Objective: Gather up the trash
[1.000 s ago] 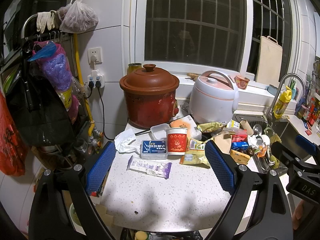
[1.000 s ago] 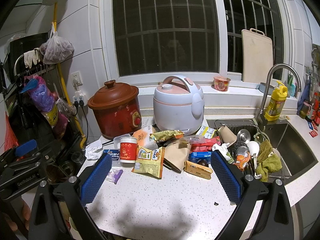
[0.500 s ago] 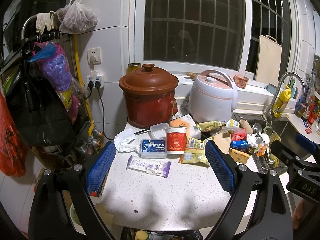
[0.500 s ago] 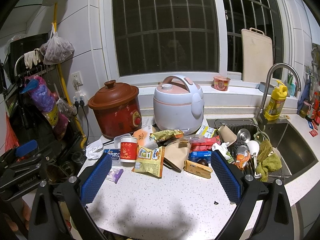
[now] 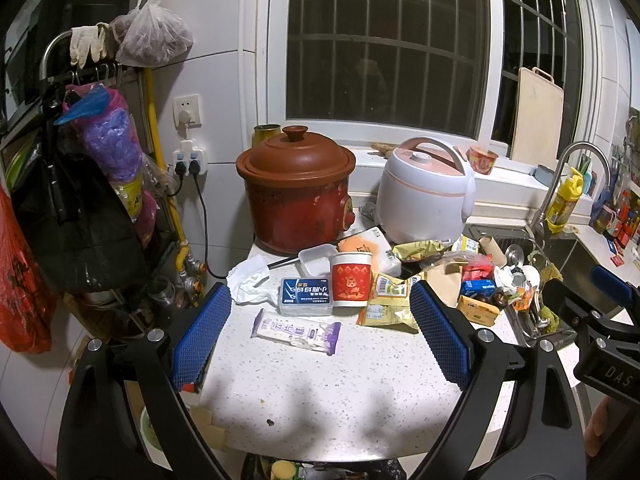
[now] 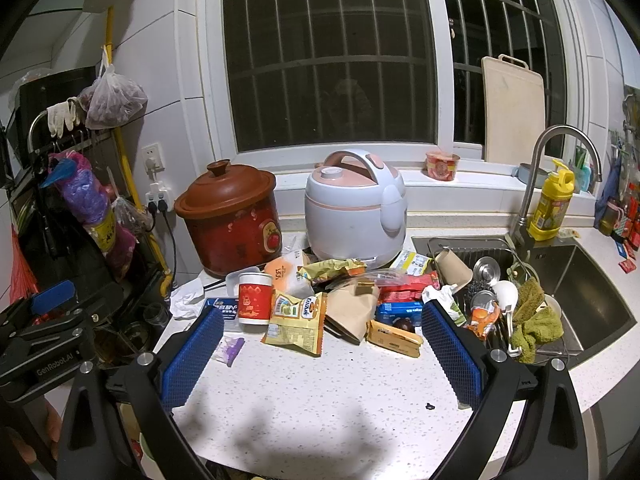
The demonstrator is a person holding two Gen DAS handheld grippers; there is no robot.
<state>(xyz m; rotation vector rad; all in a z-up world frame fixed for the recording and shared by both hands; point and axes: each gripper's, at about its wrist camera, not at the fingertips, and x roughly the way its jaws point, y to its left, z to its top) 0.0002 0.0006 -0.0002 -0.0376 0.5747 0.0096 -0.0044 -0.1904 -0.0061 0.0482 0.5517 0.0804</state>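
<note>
Trash lies piled on the white speckled counter [image 5: 340, 392]: a purple-white wrapper [image 5: 296, 331], a blue-white tissue pack [image 5: 306, 296], a red paper cup [image 5: 351, 278], a yellow snack bag [image 5: 386, 306] and a crumpled white tissue [image 5: 248, 280]. In the right wrist view I see the cup [image 6: 254, 297], the yellow snack bag [image 6: 296, 318], a brown paper bag [image 6: 352, 310] and a yellow bar wrapper [image 6: 394, 338]. My left gripper [image 5: 320, 332] is open over the purple wrapper, holding nothing. My right gripper [image 6: 320, 348] is open and empty, short of the pile.
A red clay cooker [image 5: 298, 192] and a white rice cooker [image 5: 426, 192] stand behind the pile. The sink [image 6: 576, 292] with dishes and a green cloth [image 6: 534, 328] is at right. Hanging bags [image 5: 80, 200] crowd the left. The counter's near edge lies under both grippers.
Both views shift only slightly; the left gripper has eased a little toward the purple wrapper. Nothing has been grasped or moved.
</note>
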